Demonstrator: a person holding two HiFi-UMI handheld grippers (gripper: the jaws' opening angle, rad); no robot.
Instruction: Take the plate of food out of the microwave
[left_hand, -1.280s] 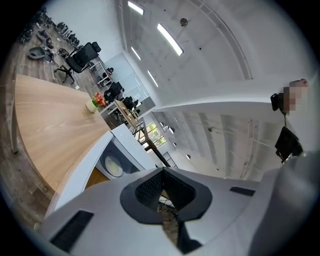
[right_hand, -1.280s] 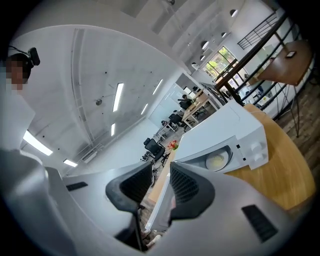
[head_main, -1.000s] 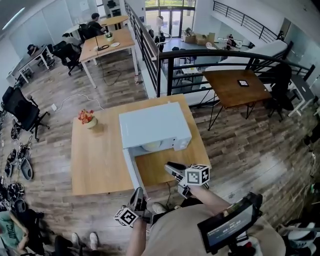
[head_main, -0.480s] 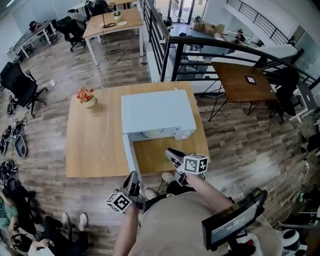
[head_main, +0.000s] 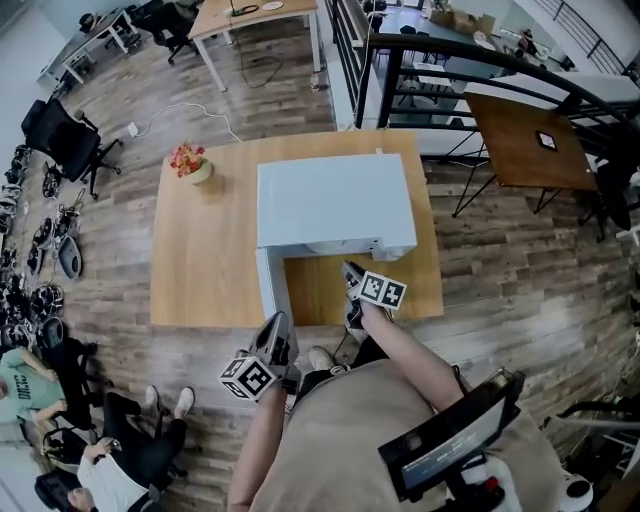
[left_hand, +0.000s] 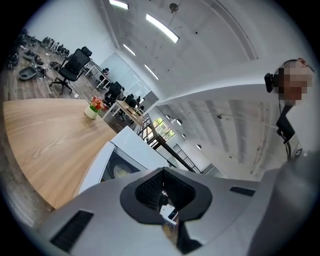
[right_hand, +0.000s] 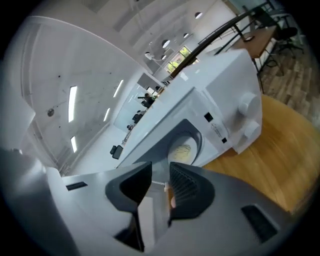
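open microwave (head_main: 335, 205), plate of food (right_hand: 182, 149) inside, right claw (head_main: 351, 271) parted before it

Light wood table (head_main: 205, 270) stands at centre on a plank floor (head_main: 500, 270). A pot of red flowers (head_main: 192, 164) sits upright near the table's far-left corner. A black office chair (head_main: 62, 135) stands well apart to the left. A white cable with plug block (head_main: 133, 128) lies on the floor between chair and table. A black railing (head_main: 352, 60) runs off beyond the table's far edge. A dark wood table (head_main: 520, 135) stands far right, with a small dark item (head_main: 546, 140) on top. Two seated persons (head_main: 110, 470) occupy the near-left corner.
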